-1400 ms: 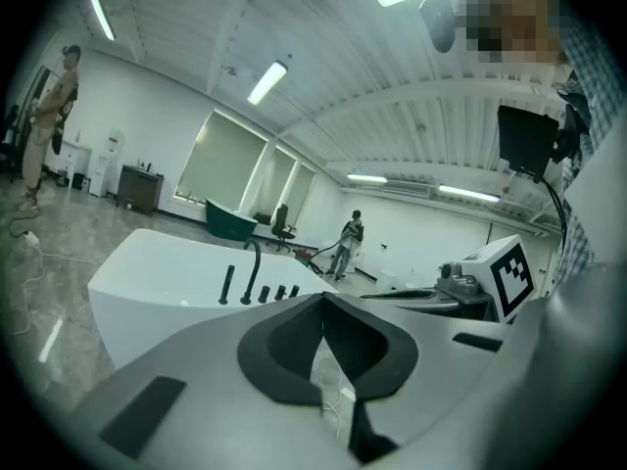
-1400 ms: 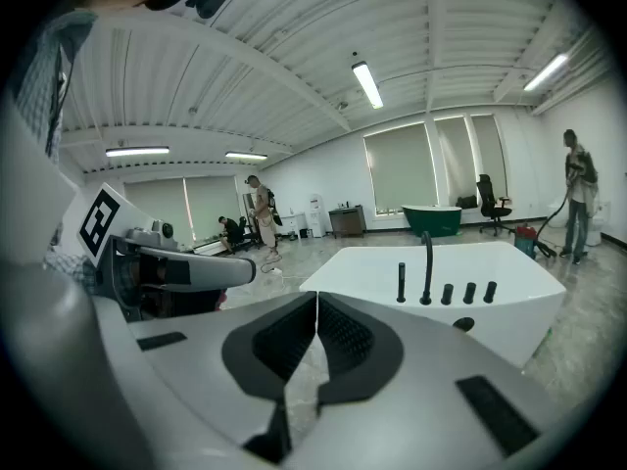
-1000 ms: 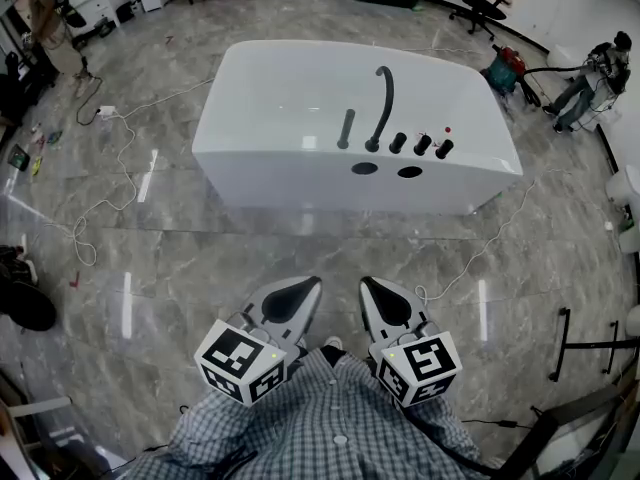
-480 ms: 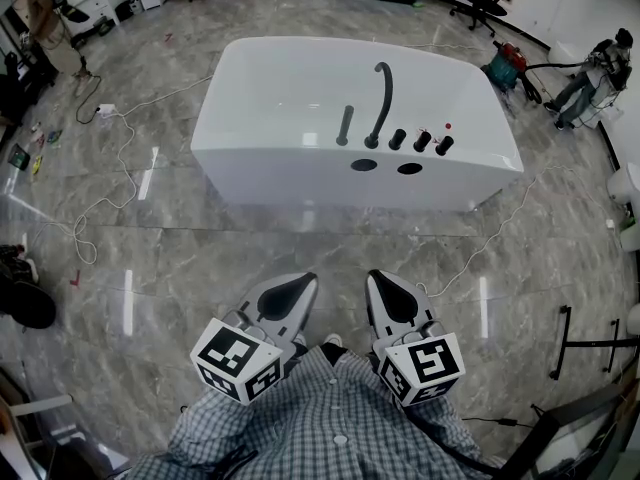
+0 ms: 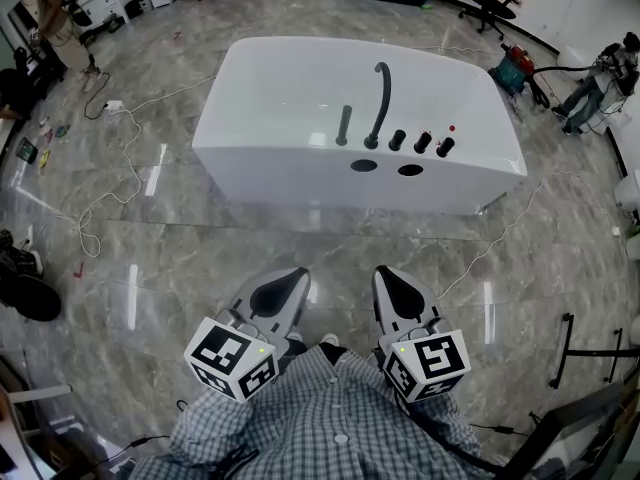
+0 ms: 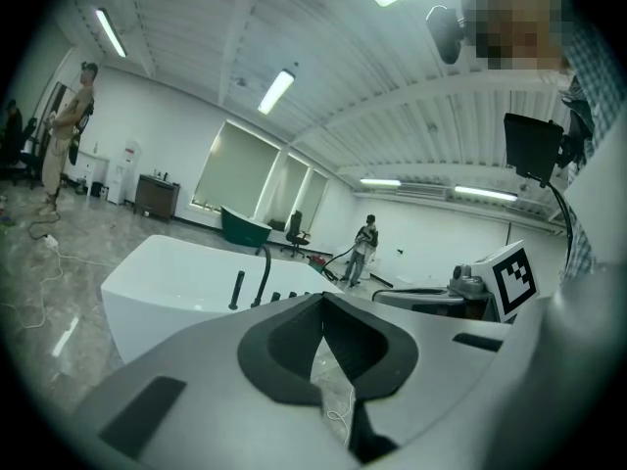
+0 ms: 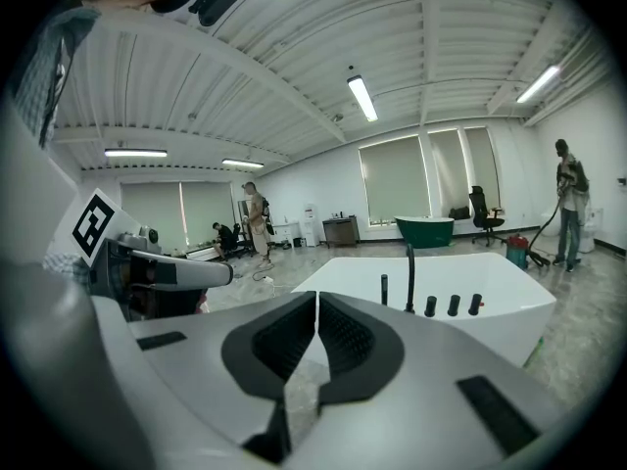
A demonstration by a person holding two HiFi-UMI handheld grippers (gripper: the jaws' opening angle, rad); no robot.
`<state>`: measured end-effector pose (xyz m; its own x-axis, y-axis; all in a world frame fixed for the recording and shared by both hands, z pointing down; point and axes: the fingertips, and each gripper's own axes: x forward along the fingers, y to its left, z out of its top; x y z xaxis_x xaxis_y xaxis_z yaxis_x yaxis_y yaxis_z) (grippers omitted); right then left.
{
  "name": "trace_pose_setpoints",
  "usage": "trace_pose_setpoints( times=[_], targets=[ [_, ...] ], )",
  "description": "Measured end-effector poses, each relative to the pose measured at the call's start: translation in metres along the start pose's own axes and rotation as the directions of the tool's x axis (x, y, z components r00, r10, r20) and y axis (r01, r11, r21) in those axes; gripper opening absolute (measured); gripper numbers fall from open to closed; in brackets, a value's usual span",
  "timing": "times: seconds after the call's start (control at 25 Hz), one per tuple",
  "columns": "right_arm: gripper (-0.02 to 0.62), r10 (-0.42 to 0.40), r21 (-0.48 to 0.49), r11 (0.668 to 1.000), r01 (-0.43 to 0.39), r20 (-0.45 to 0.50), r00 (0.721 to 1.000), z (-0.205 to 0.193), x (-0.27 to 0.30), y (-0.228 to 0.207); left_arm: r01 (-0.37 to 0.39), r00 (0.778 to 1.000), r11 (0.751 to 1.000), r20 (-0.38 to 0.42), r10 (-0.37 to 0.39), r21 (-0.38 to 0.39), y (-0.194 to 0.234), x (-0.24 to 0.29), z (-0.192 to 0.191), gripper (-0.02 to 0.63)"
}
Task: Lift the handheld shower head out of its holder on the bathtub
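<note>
At the far left of your head view a person (image 5: 55,18) stands near the wall. A white cable (image 5: 120,163) trails over the grey floor (image 5: 200,258) toward the tub.

Your left claw (image 5: 302,274) hangs low in front of your checked shirt (image 5: 335,423), well short of the tub. In the left gripper view its jaws meet at the tips and hold nothing; only floor shows through the gap behind them. Its marker cube (image 5: 232,358) sits nearest you.

The white tub (image 5: 270,78) fills the middle of the head view, its long side toward you. The shower head (image 5: 344,126) stands upright in its holder on the tub's near deck, untouched and well apart from both claws. Just to its right rises the curved black spout (image 5: 380,98), then three black knobs (image 5: 422,143) in a row. Two dark oval holes (image 5: 364,165) mark the tub wall below them.

Your right claw (image 5: 381,271) hangs beside the left one, apart from it, and points at the tub. The right gripper view shows its jaws closed together and empty, with the shower head far beyond them.

At the far right a second person (image 5: 585,93) stands by a red and teal machine (image 5: 515,68).
</note>
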<state>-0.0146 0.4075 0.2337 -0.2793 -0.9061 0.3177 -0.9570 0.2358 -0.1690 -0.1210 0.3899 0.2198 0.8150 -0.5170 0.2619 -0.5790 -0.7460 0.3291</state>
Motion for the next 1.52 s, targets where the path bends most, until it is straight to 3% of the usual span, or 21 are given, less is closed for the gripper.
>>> trace_pose_setpoints(
  times=[0.16, 0.4, 0.76, 1.52],
  targets=[
    [0.020, 0.013, 0.010, 1.000, -0.014, 0.002, 1.000, 0.000, -0.010, -0.010, -0.015, 1.000, 1.000, 0.008, 0.015, -0.005, -0.010, 0.007, -0.001, 0.002],
    [0.020, -0.020, -0.053, 0.998, 0.020, 0.007, 1.000, -0.003, -0.025, -0.029, -0.015, 1.000, 1.000, 0.019, 0.015, 0.007, -0.025, 0.019, -0.003, 0.002],
    [0.020, -0.055, 0.028, 0.998, 0.055, -0.001, 0.998, -0.011, -0.026, -0.056, 0.000, 1.000, 1.000, 0.008, 0.000, 0.020, -0.021, 0.035, -0.003, 0.002],
    [0.020, -0.049, 0.042, 0.998, 0.049, -0.004, 0.999, 0.037, 0.121, -0.082, 0.020, 0.999, 1.000, -0.030, -0.020, 0.019, 0.100, 0.115, 0.047, 0.002]
  ],
)
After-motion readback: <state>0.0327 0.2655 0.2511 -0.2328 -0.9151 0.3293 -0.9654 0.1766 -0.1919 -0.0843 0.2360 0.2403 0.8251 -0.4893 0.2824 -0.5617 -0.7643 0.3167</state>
